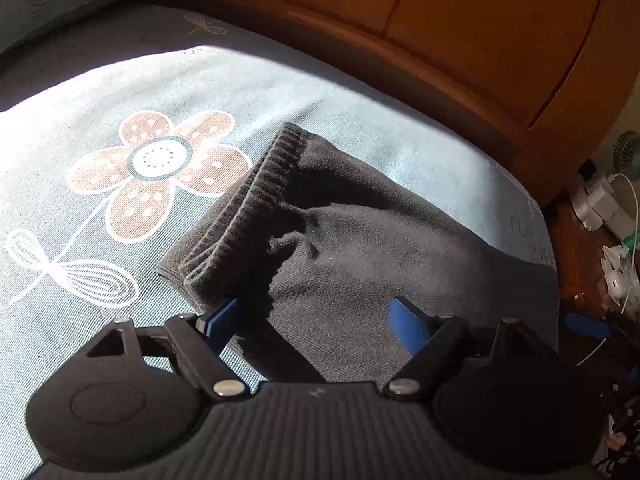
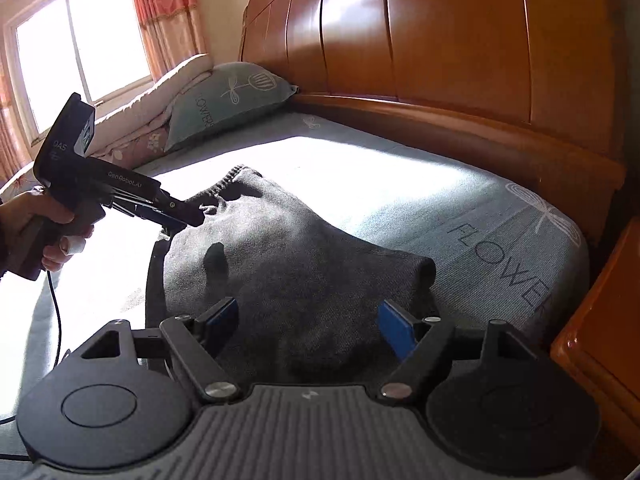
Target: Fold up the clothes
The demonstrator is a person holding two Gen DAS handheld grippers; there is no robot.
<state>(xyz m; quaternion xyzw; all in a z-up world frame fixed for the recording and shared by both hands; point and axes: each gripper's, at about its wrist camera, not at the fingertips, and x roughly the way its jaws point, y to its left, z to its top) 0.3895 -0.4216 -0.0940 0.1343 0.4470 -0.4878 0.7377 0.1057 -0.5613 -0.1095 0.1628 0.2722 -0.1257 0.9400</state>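
The dark grey knitted garment with a ribbed hem (image 1: pixel 340 248) lies folded on the pale blue flower-printed bedsheet (image 1: pixel 120 80), directly ahead of and beneath both tools. The left gripper (image 1: pixel 316 320) hovers just above its near edge with its blue-padded jaws spread wide, nothing between them pressed or held. The right gripper (image 2: pixel 308 320) is likewise wide open and empty, poised over the cloth's other end. The garment's long axis runs from the ribbed hem (image 1: pixel 248 208), ahead and left of the left gripper, across towards the rounded fold (image 2: pixel 420 272) ahead and right of the right gripper. So the left hand (image 2: pixel 36 232) is nearer the hem, and the right nearer the fold. The near edge of the cloth is hidden under both gripper bodies, and deep shadow makes the layers hard to count
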